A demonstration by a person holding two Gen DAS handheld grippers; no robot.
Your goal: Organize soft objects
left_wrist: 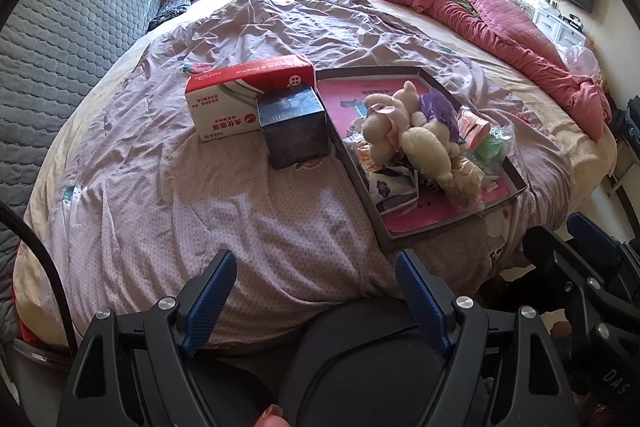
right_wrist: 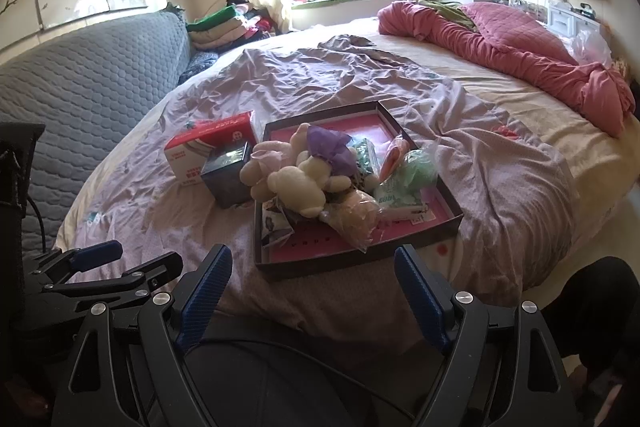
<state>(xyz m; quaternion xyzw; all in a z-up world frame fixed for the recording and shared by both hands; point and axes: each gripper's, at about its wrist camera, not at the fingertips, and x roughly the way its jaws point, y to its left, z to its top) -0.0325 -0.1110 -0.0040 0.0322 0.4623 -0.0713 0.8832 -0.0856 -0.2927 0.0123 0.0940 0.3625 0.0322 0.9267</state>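
A dark shallow tray [left_wrist: 516, 175] [right_wrist: 450, 203] with a pink floor lies on the bed. It holds a cream plush toy [left_wrist: 420, 143] [right_wrist: 296, 187], a purple soft piece [left_wrist: 440, 107] [right_wrist: 332, 147], a green soft item in clear wrap [right_wrist: 420, 167], an orange item [left_wrist: 474, 129] [right_wrist: 394, 151] and small packets. My left gripper [left_wrist: 316, 259] is open and empty over the bed's near edge, short of the tray. My right gripper [right_wrist: 312, 253] is open and empty just in front of the tray's near rim.
A red and white carton [left_wrist: 240, 95] [right_wrist: 212, 143] and a dark cube box [left_wrist: 296, 127] [right_wrist: 228, 175] stand left of the tray. A rumpled red quilt [left_wrist: 500, 27] [right_wrist: 520, 47] lies at the bed's far right. A grey padded headboard [left_wrist: 72, 39] runs along the left.
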